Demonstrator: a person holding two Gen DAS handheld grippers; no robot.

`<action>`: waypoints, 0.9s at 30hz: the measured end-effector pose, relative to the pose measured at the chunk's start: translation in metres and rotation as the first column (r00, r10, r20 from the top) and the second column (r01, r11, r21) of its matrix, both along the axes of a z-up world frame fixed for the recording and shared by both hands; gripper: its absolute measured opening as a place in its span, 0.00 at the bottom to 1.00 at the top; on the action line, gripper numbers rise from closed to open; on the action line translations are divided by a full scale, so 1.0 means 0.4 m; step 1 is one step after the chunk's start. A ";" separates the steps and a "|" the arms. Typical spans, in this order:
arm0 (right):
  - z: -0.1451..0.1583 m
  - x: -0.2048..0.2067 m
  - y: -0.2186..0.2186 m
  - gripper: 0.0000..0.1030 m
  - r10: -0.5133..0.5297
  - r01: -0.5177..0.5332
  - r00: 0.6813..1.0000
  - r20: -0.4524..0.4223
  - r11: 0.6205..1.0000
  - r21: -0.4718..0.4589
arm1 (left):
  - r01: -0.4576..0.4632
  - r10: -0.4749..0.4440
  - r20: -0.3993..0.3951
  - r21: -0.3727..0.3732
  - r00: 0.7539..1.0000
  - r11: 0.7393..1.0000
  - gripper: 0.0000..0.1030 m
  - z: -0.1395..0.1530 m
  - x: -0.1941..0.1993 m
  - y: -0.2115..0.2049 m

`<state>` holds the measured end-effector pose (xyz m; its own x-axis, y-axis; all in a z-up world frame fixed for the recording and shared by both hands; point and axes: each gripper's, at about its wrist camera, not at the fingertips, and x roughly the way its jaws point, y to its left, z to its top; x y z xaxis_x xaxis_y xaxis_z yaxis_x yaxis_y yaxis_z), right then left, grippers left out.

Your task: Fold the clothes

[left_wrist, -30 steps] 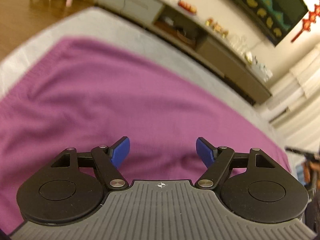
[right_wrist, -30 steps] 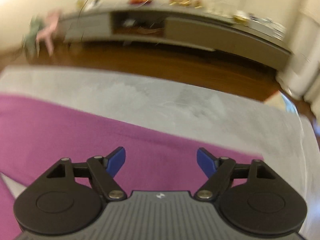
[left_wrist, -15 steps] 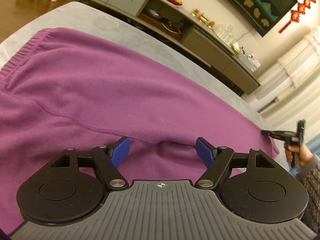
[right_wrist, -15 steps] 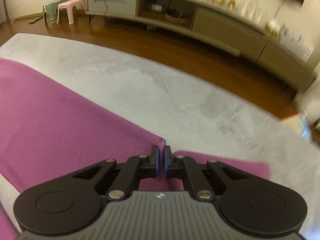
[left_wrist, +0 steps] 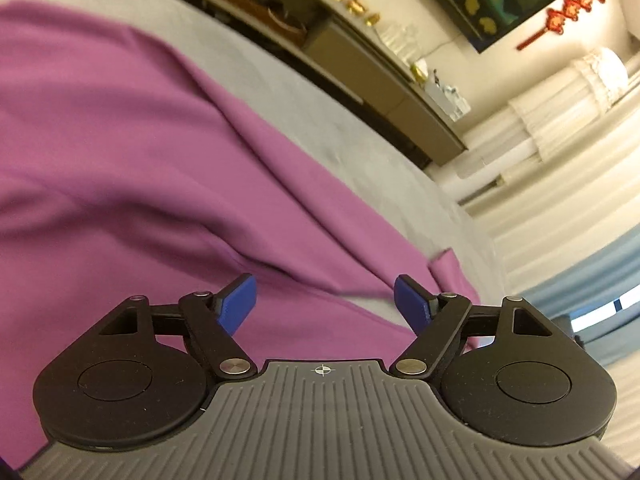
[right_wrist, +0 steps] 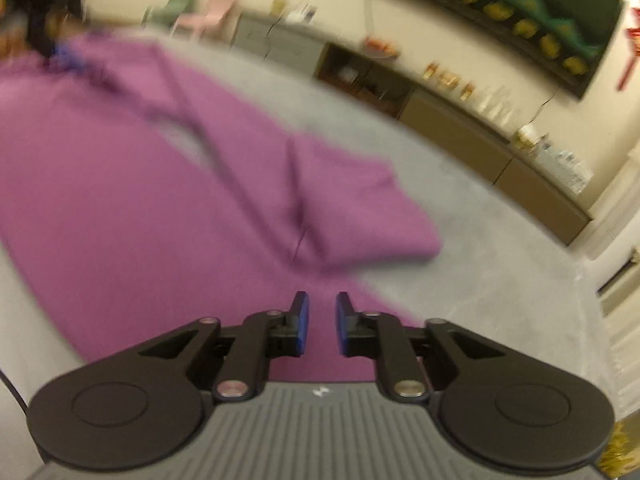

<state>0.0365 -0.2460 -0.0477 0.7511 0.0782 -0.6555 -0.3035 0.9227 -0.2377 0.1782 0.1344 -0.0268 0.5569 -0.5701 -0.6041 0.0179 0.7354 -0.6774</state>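
1. Grey surface [left_wrist: 352, 128] is filling the middle of both wrist views; behind it a long low cabinet [right_wrist: 472, 136] is running along a cream wall, with a dark framed picture [right_wrist: 520, 8] hanging above.
2. Purple garment [left_wrist: 120, 152] is lying spread over the grey surface, taking up most of the left half of each view. In the right wrist view one part is lying folded over onto the rest, its rounded end [right_wrist: 384, 220] resting near the garment's right edge.
3. Left gripper [left_wrist: 325, 300] is hovering over the garment with its jaws standing wide apart; nothing is sitting between the blue pads [left_wrist: 238, 306].
4. Right gripper [right_wrist: 318, 322] is sitting over the garment's near edge, jaws nearly together with a narrow gap showing; no cloth is caught between the pads [right_wrist: 300, 320].
5. Right wrist view is blurring heavily; small chairs [right_wrist: 200, 16] are only faintly showing at far left.
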 end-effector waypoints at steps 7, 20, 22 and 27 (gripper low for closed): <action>0.040 0.122 0.087 0.53 -0.022 0.021 0.999 0.032 1.000 0.019 | -0.055 0.052 -0.024 -0.114 0.998 0.992 0.69 -0.001 0.077 -0.070; 0.058 0.252 -0.059 0.03 -0.326 0.315 0.945 -0.007 0.909 0.271 | -0.107 0.098 -0.083 -0.109 0.992 0.988 0.71 -0.067 0.190 -0.107; 0.077 0.174 -0.154 0.03 -0.449 0.426 0.892 -0.057 0.791 0.440 | -0.112 0.103 -0.085 -0.102 0.991 0.988 0.72 -0.071 0.196 -0.119; -0.045 0.042 -0.346 0.04 -0.578 0.634 0.734 -0.356 0.396 0.664 | -0.124 0.116 -0.088 -0.085 0.989 0.989 0.74 -0.080 0.210 -0.148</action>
<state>0.0534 -0.3842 -0.0657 0.7604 0.0639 -0.6463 0.4201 0.7106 0.5645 0.2623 0.0751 -0.0587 0.5749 -0.5562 -0.6001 -0.1254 0.6649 -0.7364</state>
